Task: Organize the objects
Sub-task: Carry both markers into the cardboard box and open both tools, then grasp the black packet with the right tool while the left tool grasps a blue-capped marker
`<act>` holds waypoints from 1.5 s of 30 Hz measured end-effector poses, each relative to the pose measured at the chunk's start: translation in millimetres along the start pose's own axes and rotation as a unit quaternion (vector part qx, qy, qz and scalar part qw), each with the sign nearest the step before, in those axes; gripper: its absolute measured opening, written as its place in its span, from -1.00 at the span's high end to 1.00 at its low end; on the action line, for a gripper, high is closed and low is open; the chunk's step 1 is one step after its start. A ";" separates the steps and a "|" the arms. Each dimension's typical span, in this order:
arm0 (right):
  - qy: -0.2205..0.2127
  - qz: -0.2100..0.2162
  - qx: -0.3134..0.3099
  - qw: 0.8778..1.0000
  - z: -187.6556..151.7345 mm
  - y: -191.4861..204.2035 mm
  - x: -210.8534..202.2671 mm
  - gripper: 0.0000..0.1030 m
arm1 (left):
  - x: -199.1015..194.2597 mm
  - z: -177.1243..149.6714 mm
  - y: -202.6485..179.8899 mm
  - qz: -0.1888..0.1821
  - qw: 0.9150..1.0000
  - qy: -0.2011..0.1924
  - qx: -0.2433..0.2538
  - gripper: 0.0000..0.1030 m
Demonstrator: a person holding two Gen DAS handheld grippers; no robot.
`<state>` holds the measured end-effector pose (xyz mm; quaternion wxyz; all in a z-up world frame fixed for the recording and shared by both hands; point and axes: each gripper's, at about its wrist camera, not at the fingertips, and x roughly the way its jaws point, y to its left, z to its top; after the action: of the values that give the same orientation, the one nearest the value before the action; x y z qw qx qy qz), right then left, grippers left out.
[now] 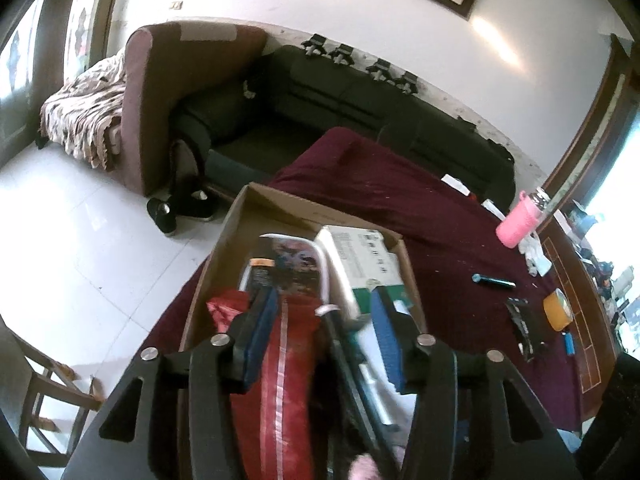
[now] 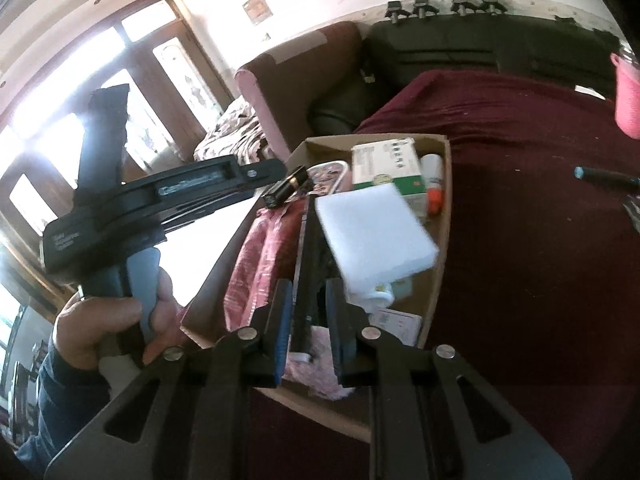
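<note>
A cardboard box (image 2: 442,184) sits on the dark red tablecloth (image 2: 520,200) in the middle of both views, already crowded with things. In the right wrist view a white foam block (image 2: 372,232) shows blurred above the box's centre, tilted, its long axis running from upper left to lower right; whether it rests on the pile or is in mid-air cannot be told. It looks light, soft and easy to squash, so a gentle pinch across its short sides would suit it.

The right gripper (image 2: 308,320) hovers low over the near end of the box, its jaws apart with nothing pressed between them; a dark slim stick (image 2: 306,264) stands in the gap, untouched as far as can be seen.

The left gripper (image 1: 320,320) is spread wide over the box and grips nothing. Below it lies a red packet (image 1: 280,360), long axis running up the frame, soft and crinkly by its look. A green and white carton (image 1: 360,260) lies at the far end, stiff enough to take by its edges.

Out on the cloth at right lie a blue pen (image 1: 494,281) and a roll of tape (image 1: 558,308), not yet boxed.
</note>
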<state>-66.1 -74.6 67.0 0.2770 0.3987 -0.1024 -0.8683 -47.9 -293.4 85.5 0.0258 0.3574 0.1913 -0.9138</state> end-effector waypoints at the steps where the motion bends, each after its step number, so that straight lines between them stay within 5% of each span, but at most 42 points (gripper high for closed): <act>1: -0.001 0.001 0.004 1.000 -0.1 -3.9 -3.3 0.66 | -2.7 -1.1 -6.1 -0.002 1.000 -0.002 0.005 0.13; 10: -0.026 -0.029 0.039 0.998 -2.5 -56.1 -48.5 0.63 | -16.0 -14.0 -71.5 -0.037 0.998 -0.001 0.056 0.08; 14: -0.040 -0.089 0.049 0.994 2.8 -101.1 -76.1 0.12 | -16.2 -24.8 -100.4 -0.055 0.996 0.004 0.076 0.08; 20: -0.030 -0.245 0.048 0.968 23.8 -186.7 -106.5 0.11 | -5.0 -42.6 -141.3 -0.087 0.990 0.025 0.107 0.08; 24: 0.003 -0.295 0.044 0.955 35.9 -232.8 -100.0 0.12 | 8.0 -51.0 -161.7 -0.097 0.986 0.040 0.128 0.08; 31: 0.043 -0.298 0.060 0.952 47.2 -281.3 -68.0 0.12 | 29.7 -56.7 -190.2 -0.099 0.979 0.062 0.169 0.08; 34: 0.051 -0.268 0.078 0.959 42.5 -291.8 -57.4 0.12 | 34.8 -52.2 -205.7 -0.104 0.976 0.064 0.182 0.08; 36: 0.041 -0.271 0.078 0.958 38.6 -295.6 -56.8 0.14 | 39.8 -46.9 -218.5 -0.106 0.974 0.064 0.192 0.07; 39: 0.026 -0.265 0.078 0.961 31.7 -290.7 -69.3 0.49 | 50.3 -35.2 -241.9 -0.115 0.971 0.063 0.202 0.02; 45: -0.054 -0.213 0.147 0.965 -4.7 -274.7 -140.1 0.54 | 97.1 -10.3 -304.1 -0.109 0.956 0.056 0.265 0.02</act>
<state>-98.2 231.2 43.5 0.0185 0.4005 -0.1566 -0.9026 -169.4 0.6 115.0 -0.1805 0.3790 -0.0191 -0.9074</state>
